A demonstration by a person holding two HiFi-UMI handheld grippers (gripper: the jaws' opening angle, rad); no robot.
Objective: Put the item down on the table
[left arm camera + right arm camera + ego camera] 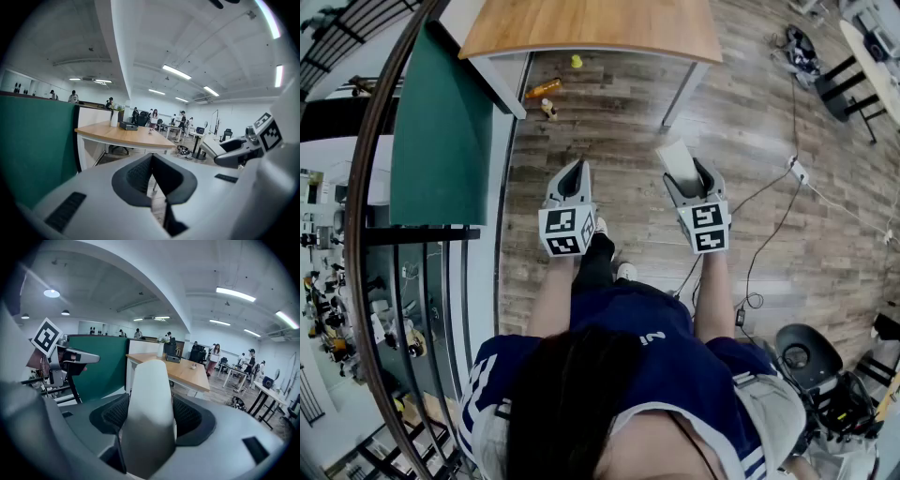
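Note:
My right gripper [689,171] is shut on a white, smooth, tapered item [678,157] that sticks out ahead of the jaws. In the right gripper view the item [152,394] fills the gap between the dark ribbed pads [115,416]. My left gripper [575,169] is shut, its pads meeting with nothing between them [152,161]. Both grippers hang side by side over the wooden floor, short of the wood-topped table [591,28]. The table [187,373] stands ahead of both jaws, and it also shows in the left gripper view [126,136].
A green partition [441,141] stands to the left of the table. An orange bottle [544,89] and a small yellow thing [577,62] lie on the floor under it. Cables [787,187] run at right. A black box [128,125] and a white vase [114,118] sit on the tabletop.

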